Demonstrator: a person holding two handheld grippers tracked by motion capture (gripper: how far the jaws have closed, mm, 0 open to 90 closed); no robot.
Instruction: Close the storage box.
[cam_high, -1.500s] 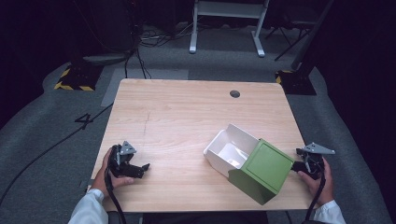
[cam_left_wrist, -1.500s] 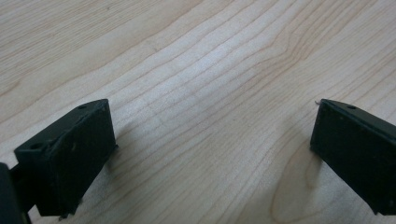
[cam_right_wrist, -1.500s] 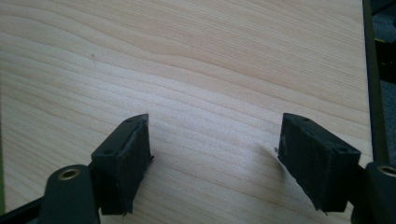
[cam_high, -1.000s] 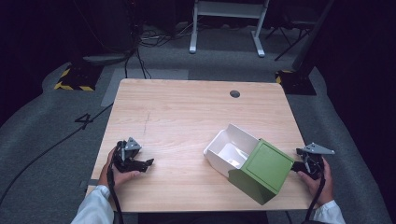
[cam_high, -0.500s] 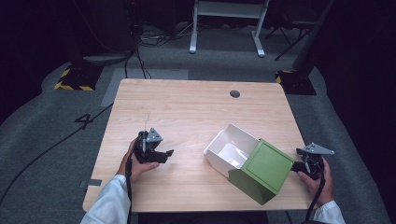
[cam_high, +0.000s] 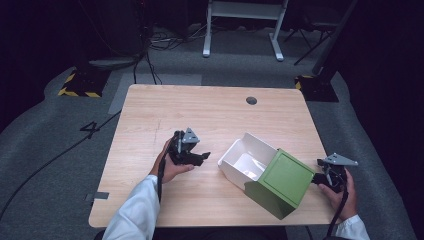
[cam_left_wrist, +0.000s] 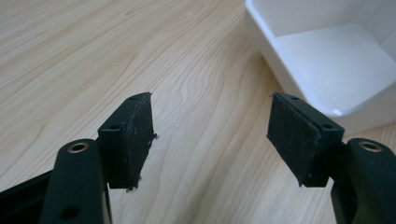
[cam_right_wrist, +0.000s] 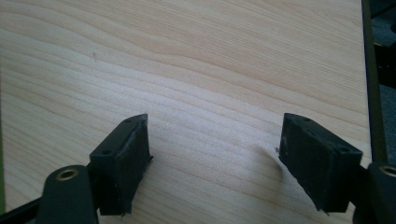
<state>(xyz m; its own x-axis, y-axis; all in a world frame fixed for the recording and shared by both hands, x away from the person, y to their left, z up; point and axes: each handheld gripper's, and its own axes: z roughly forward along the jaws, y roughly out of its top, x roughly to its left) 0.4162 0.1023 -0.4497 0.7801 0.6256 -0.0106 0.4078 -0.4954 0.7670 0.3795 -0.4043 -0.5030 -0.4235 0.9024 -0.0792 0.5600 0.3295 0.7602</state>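
High view | left gripper (cam_high: 204, 155): jaws apart, empty | white bin (cam_high: 239, 168): just right of it | right gripper (cam_high: 316, 179): jaws apart, empty, by green lid (cam_high: 281, 181)

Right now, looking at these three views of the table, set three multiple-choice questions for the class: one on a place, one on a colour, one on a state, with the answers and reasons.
1. Where is the left gripper?
A. Just left of the white tray
B. By the table's far edge
C. Inside the green box

2. What colour is the box lying against the white tray?
A. Red
B. Green
C. Blue

3. How do the right gripper's jaws stand?
A. Shut on the box
B. Shut on nothing
C. Open, nothing between them

Answers:
1 A: the high view shows it beside the tray's left wall, apart from it.
2 B: its sides are plainly green.
3 C: in the right gripper view, bare table shows in the wide gap.
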